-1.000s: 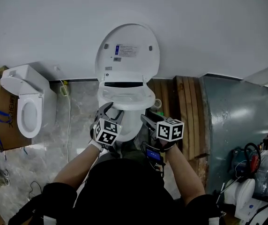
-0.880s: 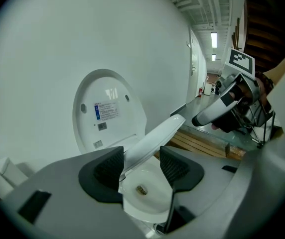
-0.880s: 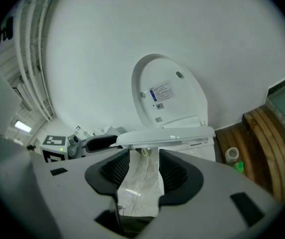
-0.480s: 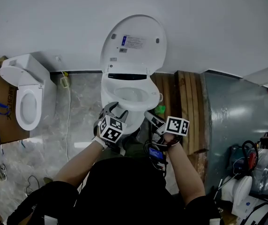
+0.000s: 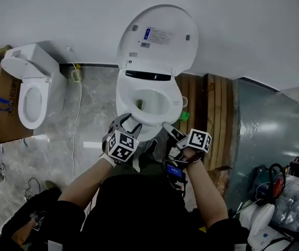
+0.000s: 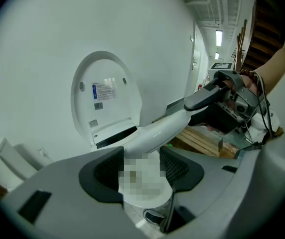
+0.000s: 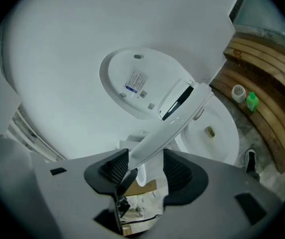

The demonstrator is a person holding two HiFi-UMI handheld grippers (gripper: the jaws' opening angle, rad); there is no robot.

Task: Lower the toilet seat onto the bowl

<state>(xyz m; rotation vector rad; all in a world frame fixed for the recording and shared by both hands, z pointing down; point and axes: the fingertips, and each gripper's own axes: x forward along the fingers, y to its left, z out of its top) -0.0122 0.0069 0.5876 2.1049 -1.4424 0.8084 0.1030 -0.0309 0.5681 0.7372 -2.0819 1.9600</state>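
Left gripper view: the left hand-held gripper (image 6: pixel 141 169) has the front rim of the seat (image 6: pixel 158 129) between its pads. The rim fills the gap, so it reads as pinched. A mosaic patch covers part of that spot. The seat runs edge-on from there, up and to the right.

Right gripper view: the right hand-held gripper (image 7: pixel 146 167) has the same rim between its pads, further round. The jaws stand wide and have just been opening a little. The rim looks to touch both pads, so I read it as pinching the seat. From the jaws the seat runs up to the hinge under the lid (image 7: pixel 137 81).

The seat is tilted and partway down. It is off the bowl (image 7: pixel 217 133), whose inside shows beside it. It is not yet on the bowl. The lid is upright against the wall (image 5: pixel 60 20).

Head view: both grippers are at the toilet's front, left at front-left and right at front-right.

Planks (image 5: pixel 212 114) lie along the toilet's right side. A green bottle (image 7: pixel 252 101) and a tape roll (image 7: pixel 238 92) sit on them, near the bowl. A second toilet (image 5: pixel 29 95) stands well apart on the left, beside a cardboard box (image 5: pixel 2 127) on the floor (image 5: pixel 87 119).
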